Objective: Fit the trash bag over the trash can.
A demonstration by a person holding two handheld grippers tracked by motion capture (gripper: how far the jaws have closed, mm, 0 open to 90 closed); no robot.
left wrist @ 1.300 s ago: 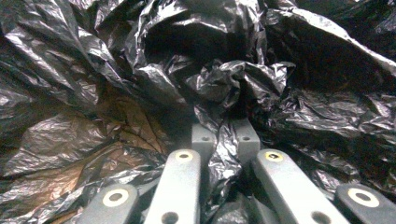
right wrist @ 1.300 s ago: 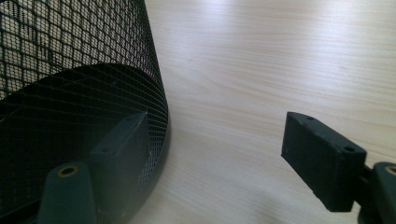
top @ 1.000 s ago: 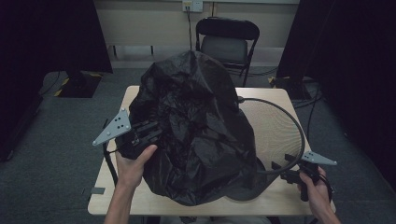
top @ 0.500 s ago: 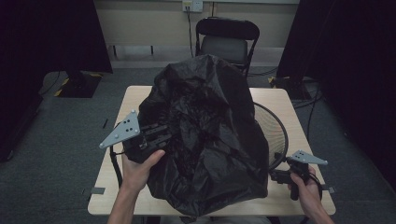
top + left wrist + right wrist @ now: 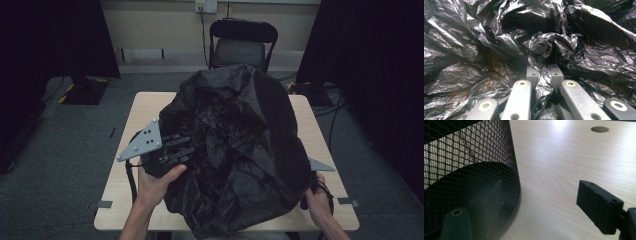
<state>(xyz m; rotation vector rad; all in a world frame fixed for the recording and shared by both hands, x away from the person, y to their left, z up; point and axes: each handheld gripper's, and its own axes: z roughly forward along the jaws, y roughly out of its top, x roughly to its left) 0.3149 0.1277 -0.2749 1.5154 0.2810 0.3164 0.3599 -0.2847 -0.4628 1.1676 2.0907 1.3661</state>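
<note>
A big crumpled black plastic bag [image 5: 235, 150] is draped over a black mesh bin [image 5: 474, 157] on the wooden table [image 5: 145, 110]. In the high view the bag hides the bin. My left gripper [image 5: 181, 148] is at the bag's left side. In the left gripper view that gripper [image 5: 544, 73] is shut on a fold of the bag [image 5: 549, 45]. My right gripper [image 5: 307, 195] is at the bag's lower right edge, partly hidden by plastic. In the right gripper view it [image 5: 541, 200] stands open astride the bin's mesh wall, one jaw inside and one outside.
A black folding chair [image 5: 242, 45] stands behind the table's far edge. A round cable hole [image 5: 599, 129] is in the tabletop beyond the bin. Dark curtains hang at both sides, and cables lie on the floor at the right.
The bag has been drawn further down and right over the bin, now hiding its rim. My left gripper moved right with the plastic. My right gripper slipped under the bag's edge.
</note>
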